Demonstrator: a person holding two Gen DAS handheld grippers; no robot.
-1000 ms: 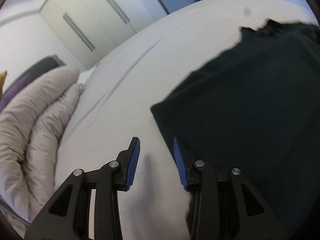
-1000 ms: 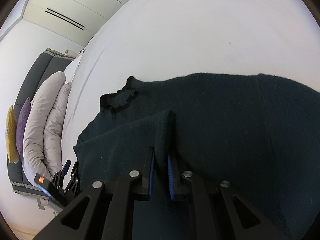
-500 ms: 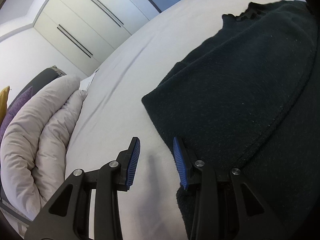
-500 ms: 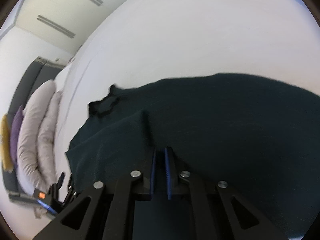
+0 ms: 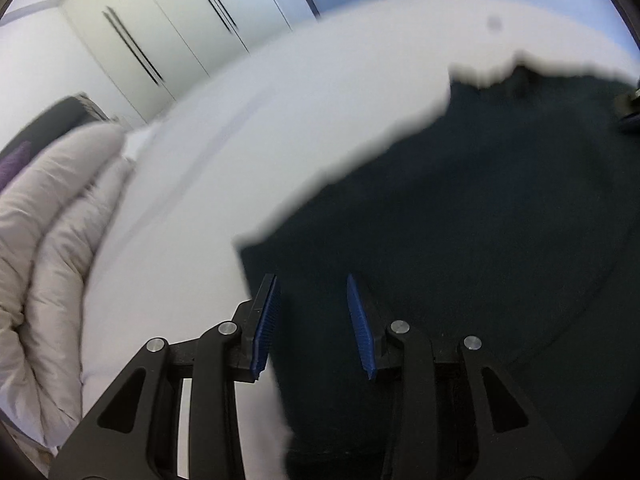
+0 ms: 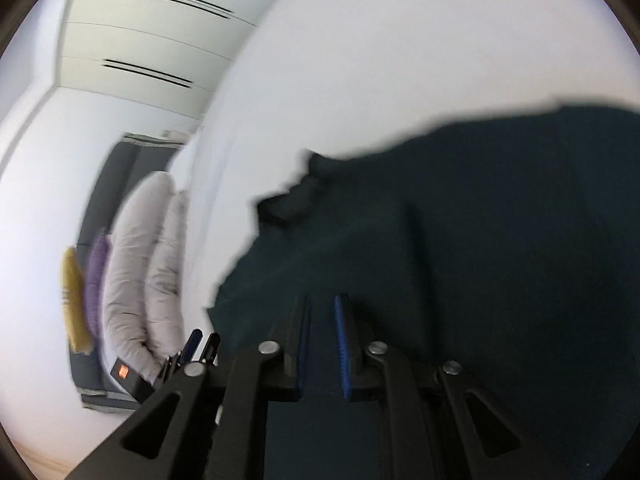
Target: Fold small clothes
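Observation:
A dark green knit garment (image 5: 460, 220) lies on the white bed (image 5: 280, 120), its collar at the far side. My left gripper (image 5: 312, 292) is open over the garment's left edge, one finger at the edge and one over the cloth. In the right wrist view the same garment (image 6: 480, 240) fills the lower right, with a folded ridge running up from the fingers. My right gripper (image 6: 322, 320) is slightly open just above the cloth; nothing shows held between its pads. The left gripper (image 6: 200, 344) also shows at the lower left there.
A rolled pale duvet (image 5: 40, 260) lies along the left side of the bed, also in the right wrist view (image 6: 140, 280). Purple (image 6: 94, 276) and yellow (image 6: 74, 300) cushions rest against a dark headboard (image 6: 120, 184). White wardrobe doors (image 5: 160, 40) stand behind.
My right gripper has opened a little and let the cloth fold go. My left gripper has shifted right so its fingers now straddle the garment's left edge. Both views are motion-blurred.

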